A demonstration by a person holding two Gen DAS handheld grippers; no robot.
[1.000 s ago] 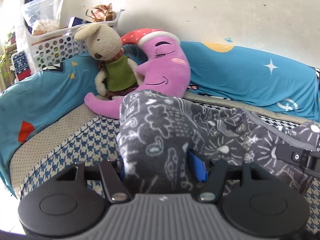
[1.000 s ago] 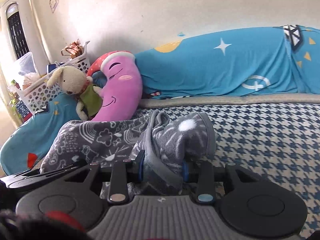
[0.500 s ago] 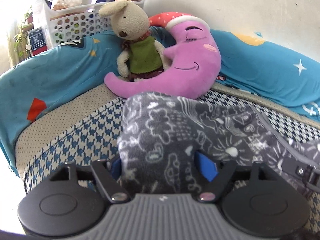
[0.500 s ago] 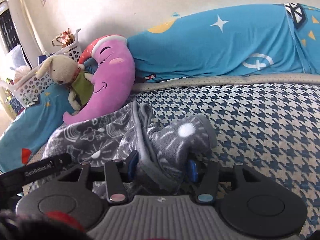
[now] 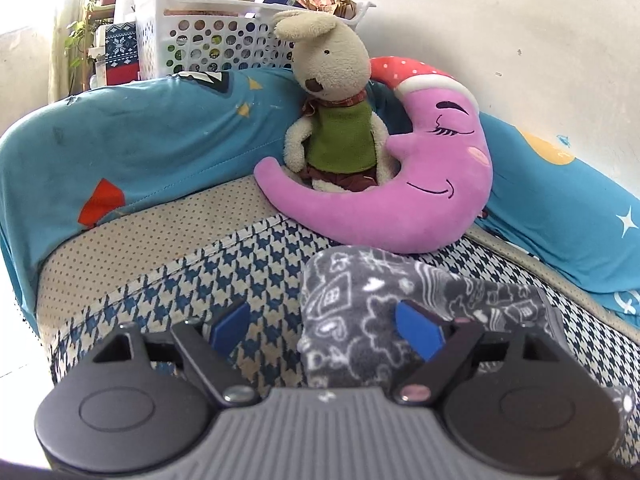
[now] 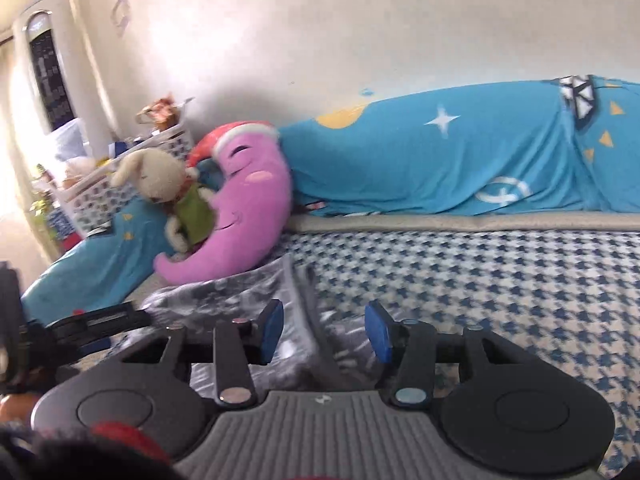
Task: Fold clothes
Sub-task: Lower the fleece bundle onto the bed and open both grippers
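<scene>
A sofa seat covered in blue houndstooth cloth [image 5: 192, 280] fills the foreground, with a pink moon cushion [image 5: 420, 184] and a plush rabbit [image 5: 336, 108] propped against the blue backrest cover. The grey patterned fleece garment [image 5: 384, 316] lies on the seat just in front of the cushion. The left tool [image 5: 324, 326] stands spread, its jaws having just been opening; the fleece lies against its right pad only, unpinched. The right tool [image 6: 325, 332] is also apart (this view is blurred), with a grey hem lying between its pads, not squeezed. This looks like the release after laying a fold. Next, probably, both tools need fresh edges to pinch for another fold.
</scene>
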